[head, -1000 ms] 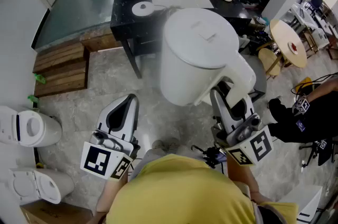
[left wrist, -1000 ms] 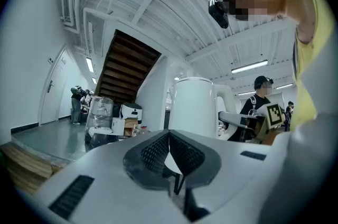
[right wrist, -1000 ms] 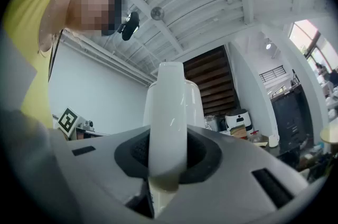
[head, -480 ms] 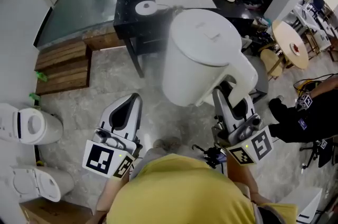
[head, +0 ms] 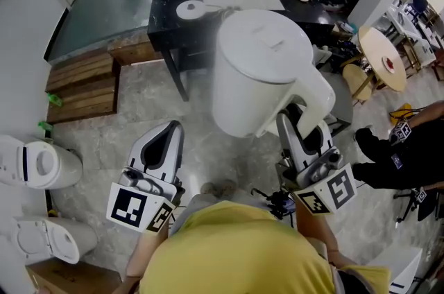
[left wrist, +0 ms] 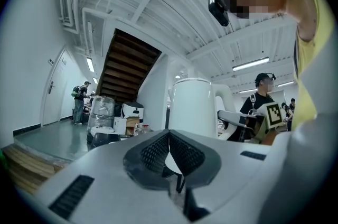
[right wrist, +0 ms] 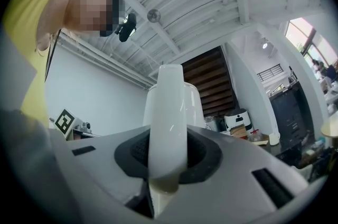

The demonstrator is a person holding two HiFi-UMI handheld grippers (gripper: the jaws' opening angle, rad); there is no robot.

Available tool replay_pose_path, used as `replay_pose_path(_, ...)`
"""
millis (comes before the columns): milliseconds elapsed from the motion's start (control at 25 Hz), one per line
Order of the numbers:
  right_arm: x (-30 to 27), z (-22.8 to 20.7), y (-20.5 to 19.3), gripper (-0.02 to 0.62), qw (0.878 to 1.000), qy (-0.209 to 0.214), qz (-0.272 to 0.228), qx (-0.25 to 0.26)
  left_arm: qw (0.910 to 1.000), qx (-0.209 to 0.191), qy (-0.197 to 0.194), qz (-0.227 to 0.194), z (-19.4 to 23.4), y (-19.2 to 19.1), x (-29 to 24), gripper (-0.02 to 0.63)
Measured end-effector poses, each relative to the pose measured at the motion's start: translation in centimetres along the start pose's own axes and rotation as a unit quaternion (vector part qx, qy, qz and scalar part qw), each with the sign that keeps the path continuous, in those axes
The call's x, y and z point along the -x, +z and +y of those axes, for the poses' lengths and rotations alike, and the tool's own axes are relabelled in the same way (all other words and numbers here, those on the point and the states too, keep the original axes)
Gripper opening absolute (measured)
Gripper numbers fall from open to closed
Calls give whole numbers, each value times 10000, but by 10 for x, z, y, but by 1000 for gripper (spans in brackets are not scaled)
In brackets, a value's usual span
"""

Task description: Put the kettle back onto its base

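At the left edge of the head view, two white floor units sit against the wall, with wooden steps farther off. Between them and the black table lies a wide stretch of bare stone floor.

The left gripper hangs over that floor with its jaws clenched together on nothing, well apart from the kettle. Its own view shows the pads meeting.

On the far left part of the table top the round white base lies flat with room around it. The table's near edge runs just behind the kettle, which hangs in the air nearer than the base and covers the table's right half. What stands there cannot be made out.

The right gripper grasps the kettle by its handle. In the right gripper view the handle fills the gap between the jaws and hides most of the kettle's body. That view does not show the base or the table top.

To the right, a round wooden table and a seated person, cut off by the frame, crowd the floor. The left gripper view alone shows a dark staircase underside and a distant standing person.
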State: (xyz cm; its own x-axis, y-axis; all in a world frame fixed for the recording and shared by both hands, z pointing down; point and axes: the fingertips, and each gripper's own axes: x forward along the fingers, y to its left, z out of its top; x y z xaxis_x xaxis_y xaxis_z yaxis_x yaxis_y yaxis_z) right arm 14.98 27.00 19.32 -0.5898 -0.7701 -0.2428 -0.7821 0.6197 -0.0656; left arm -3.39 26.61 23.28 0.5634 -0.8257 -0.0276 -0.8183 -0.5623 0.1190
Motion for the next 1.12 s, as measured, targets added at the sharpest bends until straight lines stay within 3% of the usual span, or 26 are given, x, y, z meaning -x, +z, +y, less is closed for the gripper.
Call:
replay_pose_path(640,-30,-48,1,89,9997,240,-75,10,9997,-29,225,-113,8,0,-49,9)
replay_pose_path(1120,-114,-72,-22,89,9995,185,-218,-121,9998,-127,75,-134,91,13,-106,9)
